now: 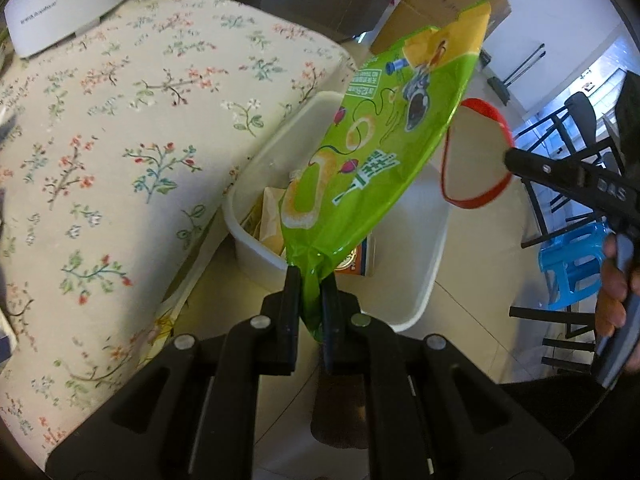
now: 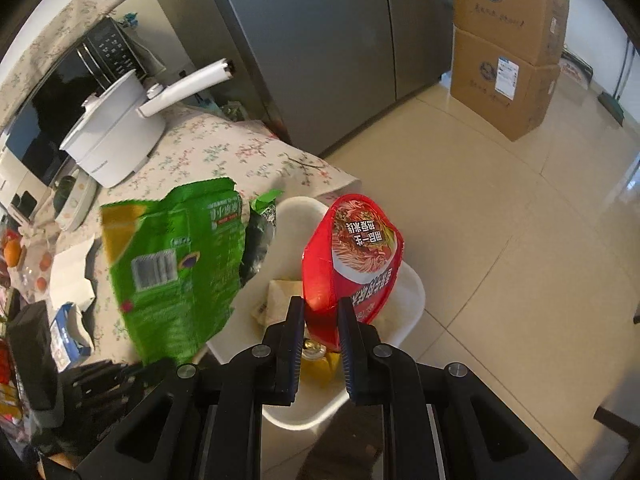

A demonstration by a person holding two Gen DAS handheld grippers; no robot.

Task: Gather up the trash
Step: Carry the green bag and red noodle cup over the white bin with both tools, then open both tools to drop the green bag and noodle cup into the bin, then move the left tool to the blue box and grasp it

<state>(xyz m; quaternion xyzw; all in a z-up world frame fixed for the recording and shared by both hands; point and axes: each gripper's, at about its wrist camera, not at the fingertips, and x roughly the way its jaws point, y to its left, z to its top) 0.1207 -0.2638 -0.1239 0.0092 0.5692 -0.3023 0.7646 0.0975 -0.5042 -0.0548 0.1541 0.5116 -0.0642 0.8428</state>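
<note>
My left gripper (image 1: 311, 276) is shut on the crimped end of a green snack bag (image 1: 380, 152). The bag hangs tilted over a white bin (image 1: 424, 240) on the floor beside the table. In the right wrist view my right gripper (image 2: 320, 304) is shut on a red instant-noodle cup (image 2: 356, 248), held over the same bin (image 2: 412, 292). The green bag (image 2: 172, 272) hangs to the cup's left. The left wrist view shows the cup's red-rimmed open mouth (image 1: 476, 152) and the right gripper (image 1: 510, 158) at the right, with a hand behind it. Wrappers lie in the bin.
A table with a floral cloth (image 1: 120, 140) stands against the bin's left side and carries a white pot (image 2: 116, 140). A grey fridge (image 2: 320, 40) and stacked cardboard boxes (image 2: 508, 48) stand behind. A blue stool (image 1: 572, 264) and black chair frames are at the right.
</note>
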